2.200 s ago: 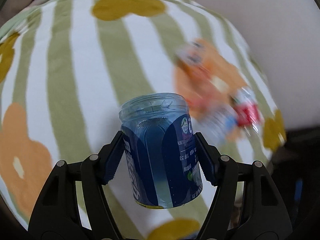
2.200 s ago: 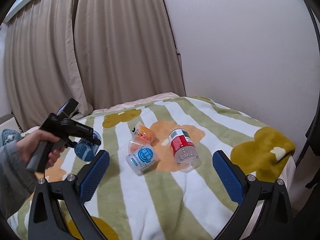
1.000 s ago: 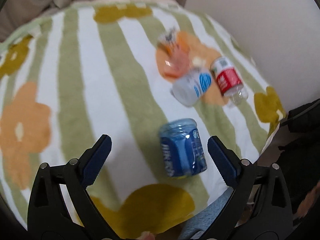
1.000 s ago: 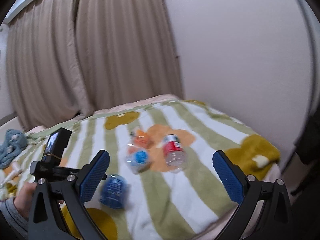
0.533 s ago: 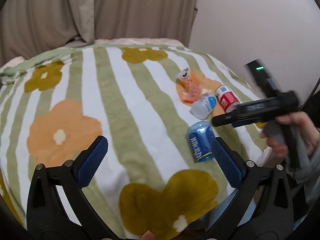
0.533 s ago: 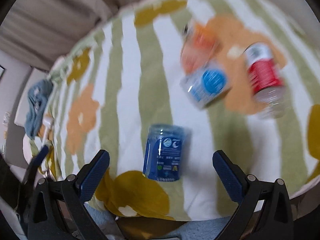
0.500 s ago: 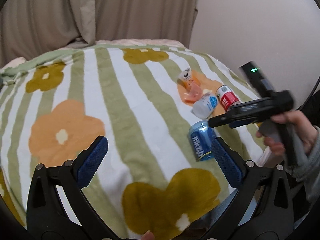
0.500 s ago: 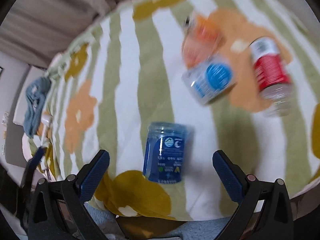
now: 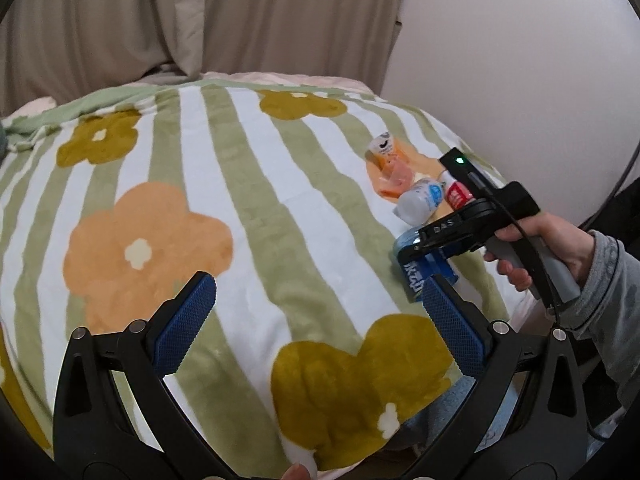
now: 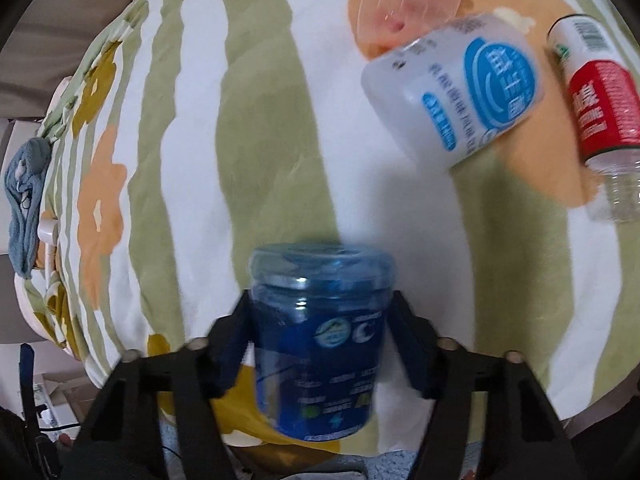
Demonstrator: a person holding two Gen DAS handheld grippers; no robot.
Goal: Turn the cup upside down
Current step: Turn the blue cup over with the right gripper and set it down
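Note:
The blue translucent cup with a printed label sits between the fingers of my right gripper, which is shut on its sides. It lies over the striped flower blanket, rim end pointing away from the camera. In the left wrist view the same cup shows at the right, partly hidden by the right gripper's black body and the hand holding it. My left gripper is open and empty, held back over the blanket.
A white bottle with a blue logo, a red-labelled clear bottle and an orange cup lie on the blanket beyond the blue cup. A wall is at the right, curtains behind. A blue-grey cloth lies at the bed's left edge.
My left gripper let go of the blue cup and drew back. My right gripper came down over the cup lying on the blanket and closed on it.

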